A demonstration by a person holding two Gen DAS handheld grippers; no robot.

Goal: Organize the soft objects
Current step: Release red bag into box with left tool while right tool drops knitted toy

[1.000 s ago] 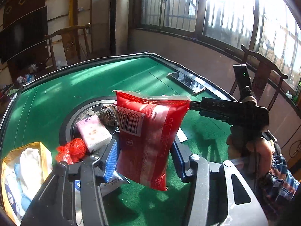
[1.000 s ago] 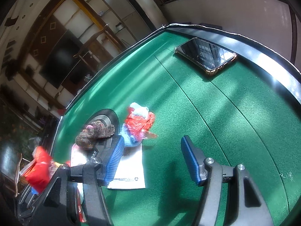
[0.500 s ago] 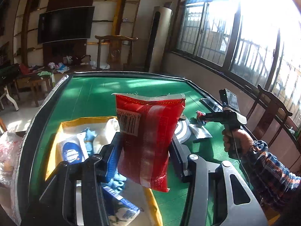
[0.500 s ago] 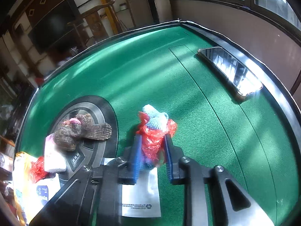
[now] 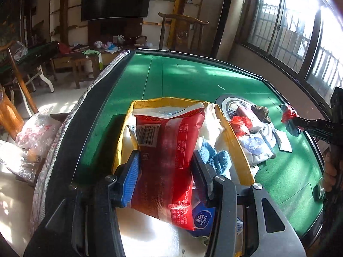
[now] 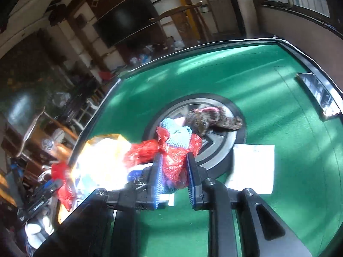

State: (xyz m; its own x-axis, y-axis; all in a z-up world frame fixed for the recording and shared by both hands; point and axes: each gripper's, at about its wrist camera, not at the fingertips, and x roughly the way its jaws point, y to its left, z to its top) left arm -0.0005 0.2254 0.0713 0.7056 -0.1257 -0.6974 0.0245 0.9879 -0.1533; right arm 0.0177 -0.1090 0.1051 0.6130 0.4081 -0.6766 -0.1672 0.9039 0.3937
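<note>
Green felt table (image 5: 193, 79) with dark raised rim, sunlit windows beyond, open felt at far side, left gripper (image 5: 166, 167) clamping red snack bag (image 5: 169, 150) over yellow box (image 5: 233, 132), right gripper (image 6: 173, 167) pinching red-wrapped blue bundle (image 6: 178, 150) above felt.

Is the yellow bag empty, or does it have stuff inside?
It has stuff inside. The yellow bag is open, showing a blue cloth and something white.

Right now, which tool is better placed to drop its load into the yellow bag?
Left. The left tool holds the red packet directly over the bag; the right tool is off to the side.
</note>
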